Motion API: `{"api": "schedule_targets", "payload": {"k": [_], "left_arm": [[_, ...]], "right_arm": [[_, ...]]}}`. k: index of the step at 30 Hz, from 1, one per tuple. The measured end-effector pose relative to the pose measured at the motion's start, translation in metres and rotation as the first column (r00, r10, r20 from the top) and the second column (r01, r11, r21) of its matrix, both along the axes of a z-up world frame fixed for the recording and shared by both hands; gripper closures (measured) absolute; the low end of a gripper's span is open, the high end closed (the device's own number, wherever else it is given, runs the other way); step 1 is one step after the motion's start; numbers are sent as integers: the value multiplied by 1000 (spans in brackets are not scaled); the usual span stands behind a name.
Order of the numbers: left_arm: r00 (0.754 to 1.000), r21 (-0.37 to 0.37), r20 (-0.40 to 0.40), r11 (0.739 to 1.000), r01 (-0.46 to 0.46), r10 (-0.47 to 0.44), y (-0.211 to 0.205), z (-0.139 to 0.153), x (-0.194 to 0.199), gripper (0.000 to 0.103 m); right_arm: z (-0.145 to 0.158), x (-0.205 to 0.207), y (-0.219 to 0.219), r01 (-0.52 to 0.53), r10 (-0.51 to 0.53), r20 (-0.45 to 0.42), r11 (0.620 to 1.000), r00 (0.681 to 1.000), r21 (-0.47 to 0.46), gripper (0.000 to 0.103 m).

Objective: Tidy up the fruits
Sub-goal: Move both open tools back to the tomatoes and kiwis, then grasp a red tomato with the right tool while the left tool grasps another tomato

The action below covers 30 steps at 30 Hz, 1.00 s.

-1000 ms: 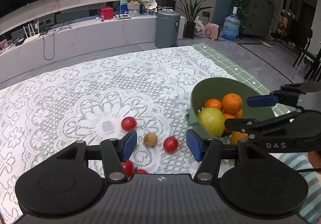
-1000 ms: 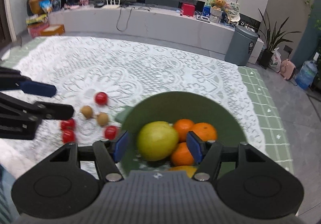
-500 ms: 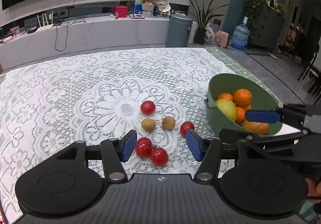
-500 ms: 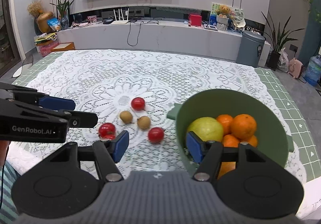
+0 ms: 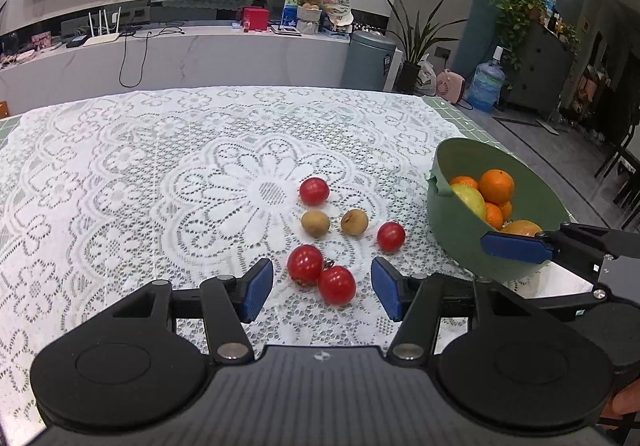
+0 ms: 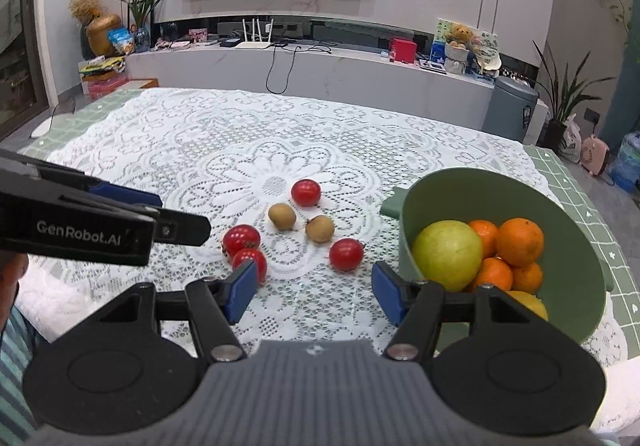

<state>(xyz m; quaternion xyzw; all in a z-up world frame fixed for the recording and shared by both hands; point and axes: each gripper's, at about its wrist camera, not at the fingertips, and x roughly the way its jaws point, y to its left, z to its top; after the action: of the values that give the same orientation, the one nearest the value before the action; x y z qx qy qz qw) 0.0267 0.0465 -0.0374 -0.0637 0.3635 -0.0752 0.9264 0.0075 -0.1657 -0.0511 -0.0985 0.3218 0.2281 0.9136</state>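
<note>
A green bowl (image 5: pixel 452 222) (image 6: pixel 576 286) holds a yellow-green apple (image 6: pixel 447 255) and several oranges (image 6: pixel 519 241). Loose on the lace cloth lie several red tomatoes (image 5: pixel 314 191) (image 6: pixel 306 193) and two small brown fruits (image 5: pixel 315 223) (image 6: pixel 282 216). My left gripper (image 5: pixel 322 292) is open and empty, above the cloth just short of a pair of tomatoes (image 5: pixel 336 285). My right gripper (image 6: pixel 312 292) is open and empty, near the front edge, left of the bowl. It also shows at the right of the left wrist view (image 5: pixel 516 248).
The table carries a white lace cloth (image 5: pixel 160 174) over a green chequered cover (image 6: pixel 600 230). Its right edge runs just past the bowl. Behind are a long white counter (image 6: pixel 320 70), a grey bin (image 5: pixel 370 54) and plants.
Both grippers have pulled back and up from the bowl and fruit. More of the table is in view. The fruit has not moved.
</note>
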Motion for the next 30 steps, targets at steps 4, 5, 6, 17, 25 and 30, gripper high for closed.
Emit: {"api": "schedule_targets", "payload": {"k": [4, 5, 6, 17, 25, 30], "left_arm": [[1000, -10, 0, 1000, -9, 9, 4, -6, -2, 36], [1000, -12, -2, 1000, -13, 13, 5, -8, -3, 36], [1000, -15, -6, 1000, -18, 18, 6, -10, -2, 36], [998, -35, -45, 999, -36, 34, 13, -27, 1, 37], [998, -76, -64, 997, -33, 28, 16, -34, 8, 40], [996, -66, -79, 997, -42, 37, 16, -37, 12, 42]], "right_arm": [[-7, 0, 4, -18, 18, 4, 1000, 1000, -13, 50], [-9, 0, 6, -24, 24, 5, 1000, 1000, -15, 51], [-11, 0, 8, -30, 30, 6, 999, 1000, -19, 53], [-27, 7, 21, -68, 68, -18, 997, 998, -43, 64], [-33, 12, 28, -114, 113, -28, 993, 993, -37, 71], [-39, 17, 38, -150, 149, -46, 988, 988, -30, 71]]}}
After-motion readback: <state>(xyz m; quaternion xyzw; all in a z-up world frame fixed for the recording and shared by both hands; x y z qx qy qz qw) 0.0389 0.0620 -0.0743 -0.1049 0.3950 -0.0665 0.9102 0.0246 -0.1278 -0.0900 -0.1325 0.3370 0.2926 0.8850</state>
